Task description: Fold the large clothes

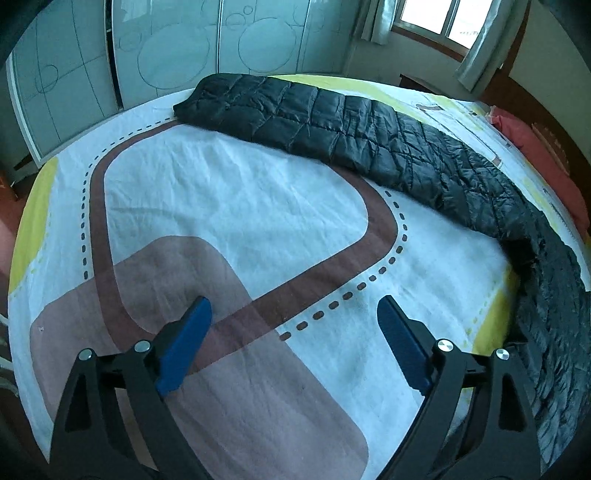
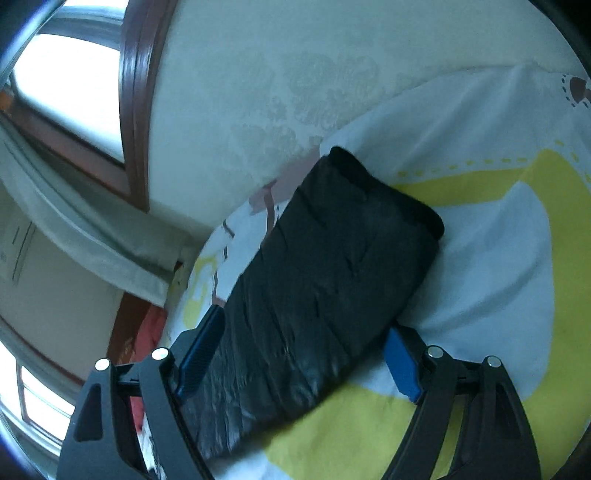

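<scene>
Left wrist view: left gripper (image 1: 295,317) spread wide, empty, above the patterned bedsheet (image 1: 229,206); the black quilted jacket (image 1: 369,140) lies folded lengthwise along the sheet's far side. Right wrist view: right gripper (image 2: 306,339) spread, straddling the jacket's sleeve (image 2: 325,266), pads not pressing.

The folded quilted coat (image 1: 351,133) lies along the far and right side of the bed (image 1: 229,192), with the wardrobe (image 1: 155,55) behind the bed and the window (image 1: 439,18) at the far right
</scene>
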`<state>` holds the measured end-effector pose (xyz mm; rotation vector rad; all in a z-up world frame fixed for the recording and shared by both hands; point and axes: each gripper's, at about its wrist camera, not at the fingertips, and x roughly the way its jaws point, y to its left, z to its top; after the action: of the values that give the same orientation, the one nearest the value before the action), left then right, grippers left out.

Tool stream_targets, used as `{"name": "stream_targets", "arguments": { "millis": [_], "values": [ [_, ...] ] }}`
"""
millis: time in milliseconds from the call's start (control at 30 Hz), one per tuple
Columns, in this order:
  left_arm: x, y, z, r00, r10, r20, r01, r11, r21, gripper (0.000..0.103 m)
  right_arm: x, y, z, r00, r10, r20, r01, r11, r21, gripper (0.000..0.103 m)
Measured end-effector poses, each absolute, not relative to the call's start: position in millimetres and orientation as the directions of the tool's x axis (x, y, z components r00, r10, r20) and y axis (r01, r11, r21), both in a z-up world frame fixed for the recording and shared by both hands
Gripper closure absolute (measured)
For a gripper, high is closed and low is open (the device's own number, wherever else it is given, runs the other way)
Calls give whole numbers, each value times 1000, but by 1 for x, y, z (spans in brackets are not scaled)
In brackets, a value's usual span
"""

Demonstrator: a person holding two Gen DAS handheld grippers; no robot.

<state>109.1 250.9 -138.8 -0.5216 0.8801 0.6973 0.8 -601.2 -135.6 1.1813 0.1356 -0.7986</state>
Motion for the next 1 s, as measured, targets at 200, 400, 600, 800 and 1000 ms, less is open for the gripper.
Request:
{"name": "stream_targets", "arguments": {
  "millis": [200,400,600,800,1000],
  "values": [
    [116,249,-142,422,359,-832,-727,682,-75,7,13,-616,-138,688,-480,-545,674,142,725,65],
    [123,249,-147,368,429,-825,-726,687,34,3,28,-609,-119,708,-485,-512,669,230,707,91],
    [125,257,-150,368,450,-814,-731,681,46,2,82,-546,-54,808,-424,-409,584,491,646,92],
    [124,256,-152,375,465,-802,-733,679,51,2,182,-434,-2,908,-211,-363,386,760,523,92],
    [123,255,-154,383,468,-797,-733,679,47,2,257,-311,-8,902,0,-431,216,865,454,92]
  ]
}}
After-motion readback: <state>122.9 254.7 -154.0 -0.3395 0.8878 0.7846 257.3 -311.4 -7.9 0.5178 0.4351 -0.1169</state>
